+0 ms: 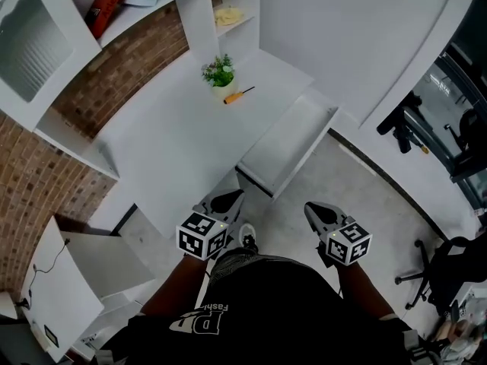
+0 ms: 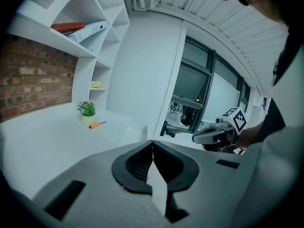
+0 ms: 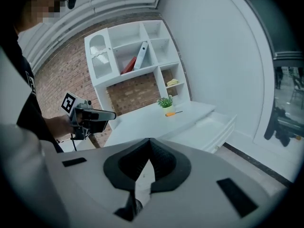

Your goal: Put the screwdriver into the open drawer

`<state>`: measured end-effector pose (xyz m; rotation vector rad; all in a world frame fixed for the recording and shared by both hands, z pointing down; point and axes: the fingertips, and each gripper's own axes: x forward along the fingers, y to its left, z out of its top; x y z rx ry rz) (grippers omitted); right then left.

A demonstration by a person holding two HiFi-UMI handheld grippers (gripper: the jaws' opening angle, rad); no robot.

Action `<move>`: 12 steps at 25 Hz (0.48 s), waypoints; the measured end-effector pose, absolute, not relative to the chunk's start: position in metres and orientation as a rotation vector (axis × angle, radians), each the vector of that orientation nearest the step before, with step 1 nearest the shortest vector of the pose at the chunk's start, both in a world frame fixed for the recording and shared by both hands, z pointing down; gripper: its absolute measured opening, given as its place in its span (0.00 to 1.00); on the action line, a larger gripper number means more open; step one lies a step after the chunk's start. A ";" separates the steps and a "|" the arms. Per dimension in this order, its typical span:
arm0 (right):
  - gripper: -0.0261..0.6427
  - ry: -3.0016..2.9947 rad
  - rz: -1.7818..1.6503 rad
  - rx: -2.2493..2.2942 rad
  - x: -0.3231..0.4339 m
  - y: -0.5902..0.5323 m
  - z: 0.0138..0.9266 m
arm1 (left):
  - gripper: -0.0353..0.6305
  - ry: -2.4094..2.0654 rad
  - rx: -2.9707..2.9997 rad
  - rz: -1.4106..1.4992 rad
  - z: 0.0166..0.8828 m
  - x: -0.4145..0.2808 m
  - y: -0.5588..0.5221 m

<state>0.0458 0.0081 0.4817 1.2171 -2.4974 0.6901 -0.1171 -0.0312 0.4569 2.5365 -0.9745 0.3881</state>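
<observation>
The screwdriver (image 1: pixel 238 95) has an orange handle and lies on the white desk (image 1: pixel 167 139) beside a small potted plant (image 1: pixel 219 73). The open drawer (image 1: pixel 289 144) juts out from the desk's right side, and its inside looks bare. My left gripper (image 1: pixel 230 200) and right gripper (image 1: pixel 313 210) hover over the floor in front of the desk, both shut and holding nothing. In the left gripper view the screwdriver (image 2: pixel 97 124) lies far ahead of the closed jaws. In the right gripper view the screwdriver (image 3: pixel 173 113) and the drawer (image 3: pixel 211 128) lie beyond the closed jaws.
White shelves (image 1: pixel 114 14) holding a red book (image 1: pixel 106 2) hang over the desk against a brick wall (image 1: pixel 34 173). A low white cabinet (image 1: pixel 72 280) stands at the left. An office chair (image 1: pixel 445 268) and dark equipment (image 1: pixel 403 124) stand at the right.
</observation>
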 end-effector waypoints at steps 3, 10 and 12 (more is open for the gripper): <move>0.04 -2.493 0.682 1.236 0.038 -0.021 0.479 | 0.08 -0.958 2.554 0.398 0.455 -0.122 -0.061; 0.04 -2.476 0.667 1.267 0.016 -0.077 0.479 | 0.08 -0.947 2.574 0.452 0.463 -0.142 -0.128; 0.04 -2.468 0.666 1.280 0.011 -0.087 0.481 | 0.08 -0.938 2.585 0.475 0.469 -0.146 -0.144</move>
